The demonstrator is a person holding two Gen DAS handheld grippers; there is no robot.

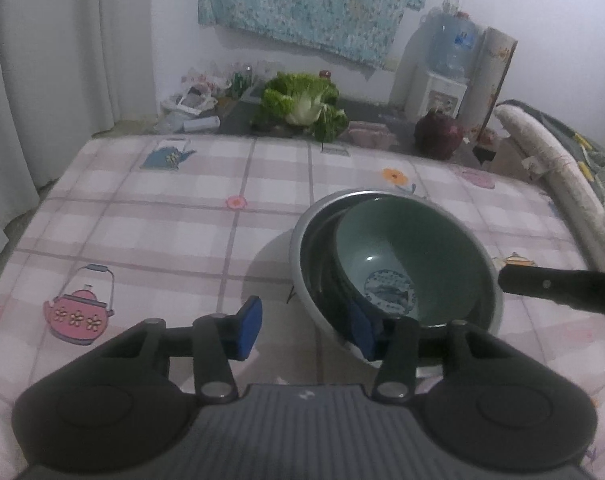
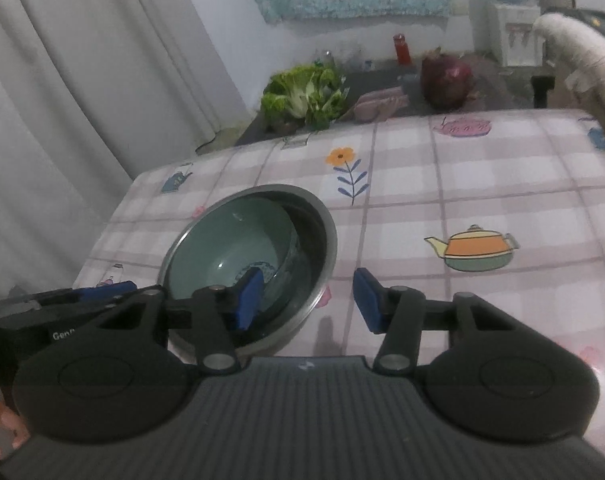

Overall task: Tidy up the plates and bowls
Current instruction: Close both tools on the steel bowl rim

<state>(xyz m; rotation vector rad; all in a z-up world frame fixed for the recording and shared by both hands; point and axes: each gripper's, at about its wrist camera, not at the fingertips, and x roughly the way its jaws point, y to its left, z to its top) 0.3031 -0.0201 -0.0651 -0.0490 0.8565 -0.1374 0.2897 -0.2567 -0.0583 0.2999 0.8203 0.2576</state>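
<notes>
a glazed green ceramic bowl point(image 1: 410, 256) with a blue painted pattern on its floor is sitting nested inside a wider round steel bowl point(image 1: 304, 240), leaning toward one side of it. both are resting on a bench covered by a pink and white checked cloth point(image 1: 162, 216) printed with teapots and flowers.

the left gripper point(image 1: 306, 330), black with blue pads, is straddling the near rim of the steel bowl: one pad is hanging inside, the other outside over the cloth. the jaws are standing part way apart and the outer pad is clear of the rim, so it is grasping nothing yet. the right gripper point(image 2: 308, 298) is straddling the opposite side of the same rim in the same way, jaws parted, also empty.

the step in hand looks like taking hold of the nested pair from both sides. the next move probably calls for both sets of jaws closing evenly on the thin steel rim, then a level lift so the loose green bowl is not sliding or clattering.

beyond the bench, a leafy green cabbage point(image 1: 302, 104) and a dark red cabbage point(image 1: 438, 132) are lying near the wall.
</notes>
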